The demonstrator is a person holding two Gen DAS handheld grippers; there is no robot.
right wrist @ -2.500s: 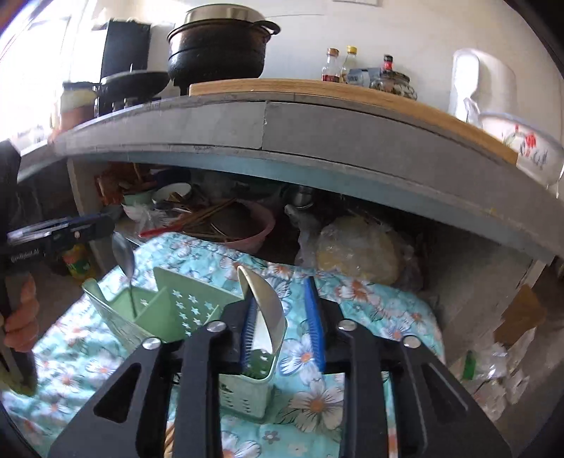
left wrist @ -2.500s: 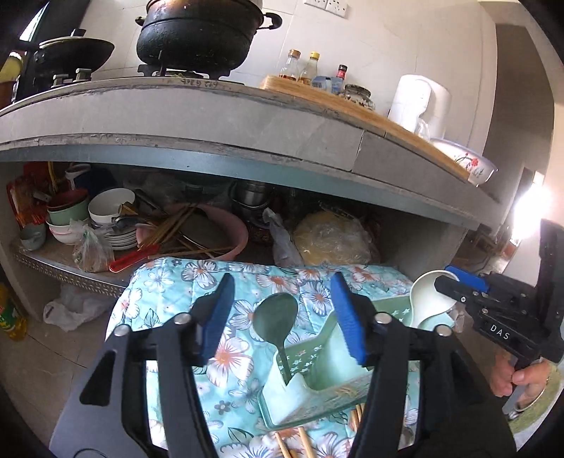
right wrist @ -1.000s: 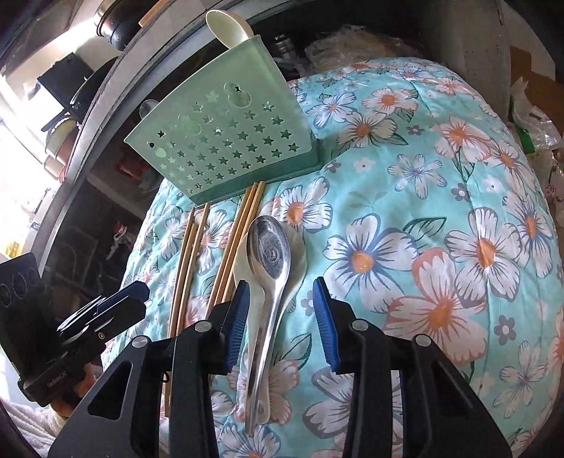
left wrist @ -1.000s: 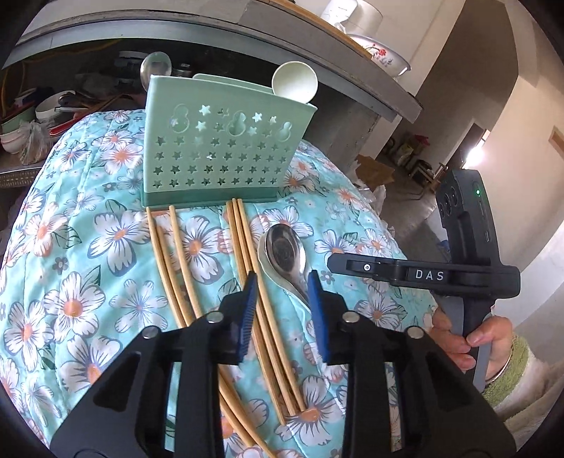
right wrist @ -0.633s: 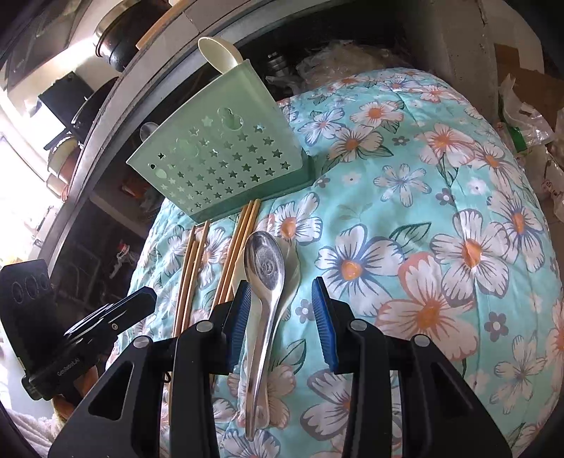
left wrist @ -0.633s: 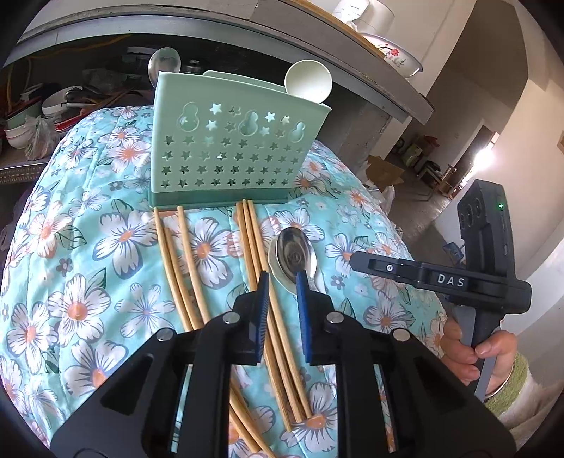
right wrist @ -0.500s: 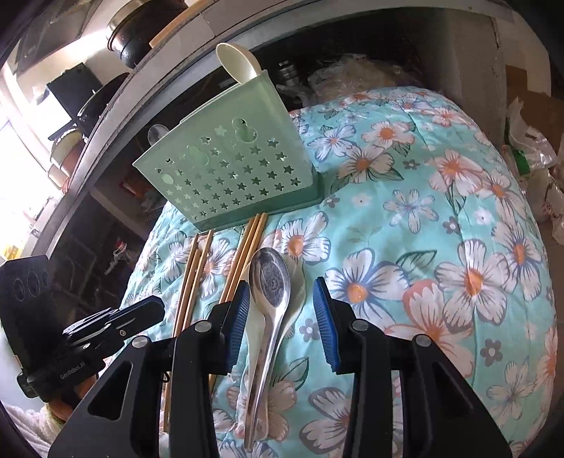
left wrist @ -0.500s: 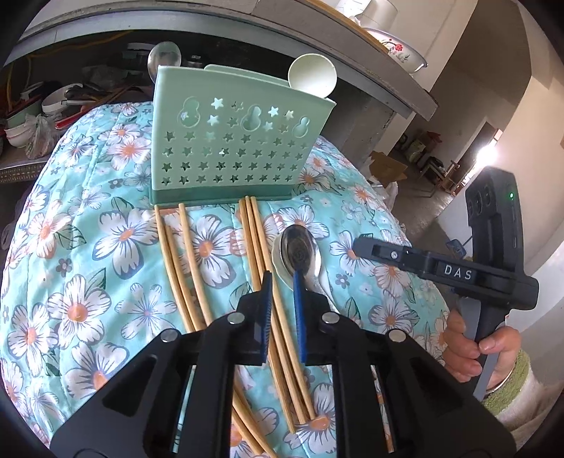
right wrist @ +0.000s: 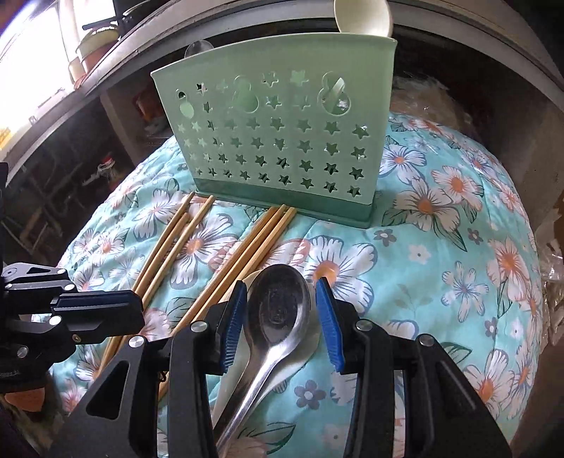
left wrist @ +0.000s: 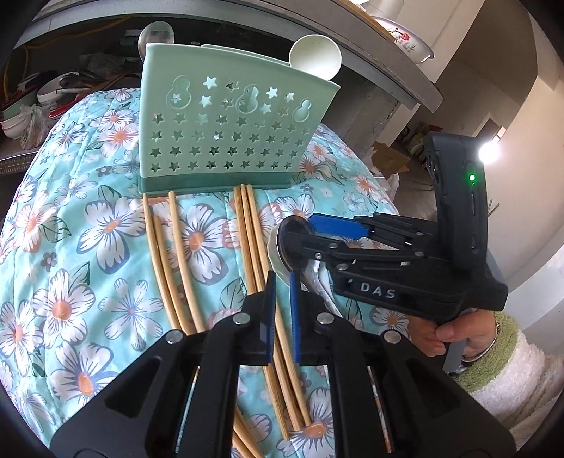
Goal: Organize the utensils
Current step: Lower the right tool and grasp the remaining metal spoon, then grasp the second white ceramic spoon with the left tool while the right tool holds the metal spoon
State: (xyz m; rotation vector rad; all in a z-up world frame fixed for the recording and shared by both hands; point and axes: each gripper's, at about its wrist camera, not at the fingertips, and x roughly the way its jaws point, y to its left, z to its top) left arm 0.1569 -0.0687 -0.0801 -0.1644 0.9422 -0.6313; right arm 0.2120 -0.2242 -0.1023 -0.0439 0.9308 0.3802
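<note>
Since half a second ago the right hand-held gripper [right wrist: 280,317] has dropped lower and pushed forward, so its blue pads now flank the bowl of the metal spoon [right wrist: 278,310], and in the left wrist view it has swung in from 3 o'clock to cover that bowl. The left hand-held gripper [left wrist: 280,313] has narrowed further; only a thin slot remains between its pads, above the right bundle of chopsticks [left wrist: 252,239], and whether it pinches one cannot be told.

The right hand-held gripper stands at a medium opening, its pads just beside the spoon bowl on both sides and not visibly touching it. The metal spoon lies on top of a white spoon [right wrist: 243,359], handles running toward 6 o'clock in the right wrist view.

The green utensil holder [right wrist: 282,141] stands upright on the floral cloth [right wrist: 458,246] at 12 o'clock, with a white ladle [right wrist: 363,16] rising from its right end and a metal spoon bowl [left wrist: 156,33] from its left end. Two chopstick groups lie on the cloth, their tips touching the holder's base; the left group [left wrist: 165,253] sits at 10 o'clock from the left hand-held gripper.
</note>
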